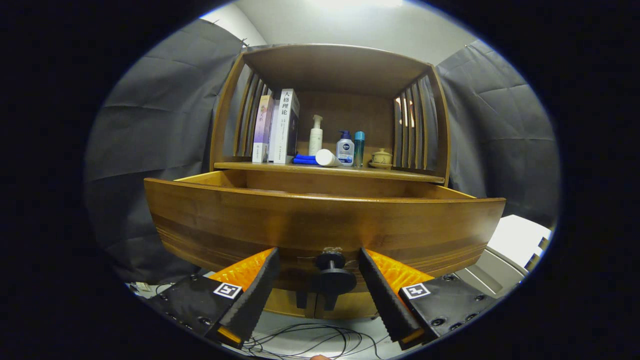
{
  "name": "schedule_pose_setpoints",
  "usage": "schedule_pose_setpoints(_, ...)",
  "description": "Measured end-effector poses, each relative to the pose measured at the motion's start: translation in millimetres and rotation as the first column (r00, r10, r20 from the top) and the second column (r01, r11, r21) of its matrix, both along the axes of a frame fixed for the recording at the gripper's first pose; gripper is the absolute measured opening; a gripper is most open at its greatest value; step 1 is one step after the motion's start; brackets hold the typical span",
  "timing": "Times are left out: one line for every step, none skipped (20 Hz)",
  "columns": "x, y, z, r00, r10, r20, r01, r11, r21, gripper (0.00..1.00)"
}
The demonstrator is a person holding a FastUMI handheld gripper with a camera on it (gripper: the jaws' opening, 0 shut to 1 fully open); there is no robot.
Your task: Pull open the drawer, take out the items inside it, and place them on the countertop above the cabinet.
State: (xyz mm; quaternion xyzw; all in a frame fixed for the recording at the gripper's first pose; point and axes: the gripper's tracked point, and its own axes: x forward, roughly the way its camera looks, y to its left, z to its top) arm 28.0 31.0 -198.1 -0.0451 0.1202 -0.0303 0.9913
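A wooden cabinet stands ahead of me with its drawer (320,220) pulled out toward me. The drawer's front panel hides whatever lies inside. Its black round knob (332,277) sits between my two fingers, clear of both. My gripper (318,260) is open, its black ridged fingers (260,285) spread wide to either side of the knob. Above the drawer runs the wooden countertop (400,174), roofed by the cabinet's upper frame.
On the countertop stand books (280,127) at the left, a white pump bottle (315,136), a lying white tube (327,158), a blue-capped bottle (345,148), a teal bottle (359,147) and a small lidded pot (381,158). Black cables (310,340) lie on the floor below.
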Motion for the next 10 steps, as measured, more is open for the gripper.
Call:
schedule_pose_setpoints(4,-1,1,1.000,-0.001,-0.002,0.001,1.000,0.001,1.00)
schedule_pose_setpoints(11,0,2,1.000,-0.004,-0.007,0.004,1.000,0.005,1.00)
schedule_pose_setpoints(17,0,3,1.000,-0.005,-0.009,0.005,1.000,0.007,1.00)
schedule_pose_setpoints(23,0,6,1.000,-0.006,0.000,0.006,1.000,0.006,1.00)
schedule_pose_setpoints(31,0,8,1.000,-0.006,0.002,0.006,1.000,0.006,1.00)
schedule_pose_setpoints(37,0,7,1.000,-0.009,-0.006,0.009,1.000,0.010,1.00)
schedule_pose_setpoints(44,-1,8,1.000,-0.011,0.001,0.011,1.000,0.013,1.00)
schedule_pose_setpoints(48,-1,9,1.000,-0.014,0.002,0.014,1.000,0.013,1.00)
schedule_pose_setpoints(52,-1,10,1.000,-0.014,0.000,0.014,1.000,0.011,1.00)
schedule_pose_setpoints(58,-1,9,1.000,-0.017,-0.003,0.017,1.000,0.010,1.00)
